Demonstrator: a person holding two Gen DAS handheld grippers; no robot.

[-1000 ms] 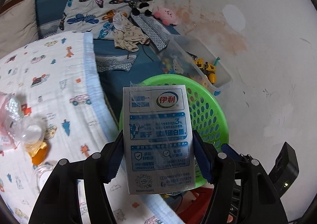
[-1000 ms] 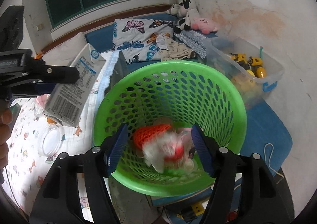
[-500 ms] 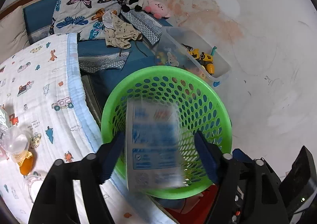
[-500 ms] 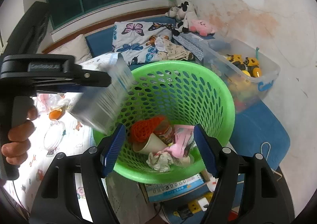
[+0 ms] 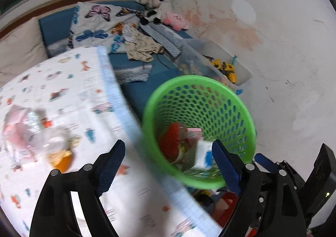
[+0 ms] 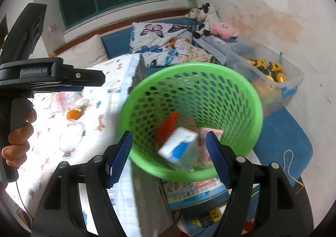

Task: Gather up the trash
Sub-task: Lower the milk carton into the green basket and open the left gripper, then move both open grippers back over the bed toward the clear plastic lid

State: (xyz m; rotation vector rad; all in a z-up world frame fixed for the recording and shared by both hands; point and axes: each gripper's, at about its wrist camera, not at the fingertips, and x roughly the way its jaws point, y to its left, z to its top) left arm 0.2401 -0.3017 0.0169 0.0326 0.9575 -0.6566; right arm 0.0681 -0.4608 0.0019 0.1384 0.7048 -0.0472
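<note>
A green perforated basket (image 5: 199, 81) (image 6: 189, 69) stands beside the bed. A white and blue milk carton (image 6: 180, 148) (image 5: 204, 156) lies inside it on an orange net (image 6: 168, 127), pink paper and other trash. My left gripper (image 5: 168, 163) is open and empty, over the bed edge and the basket's near rim. My right gripper (image 6: 170, 157) is open and empty at the basket's near rim. An orange-based clear cup (image 5: 58, 153) (image 6: 73, 114) and pink wrapper (image 5: 16, 127) lie on the printed blanket (image 5: 73, 90).
A clear bin of yellow toys (image 5: 226, 69) (image 6: 268, 73) sits against the stained wall. Butterfly pillow (image 6: 159, 37), clothes and plush toys lie at the bed's far end. A picture book (image 6: 195, 193) and a cord lie on the floor under the basket.
My left gripper opened and let go of the milk carton, which fell into the basket. The left gripper has swung left toward the bed.
</note>
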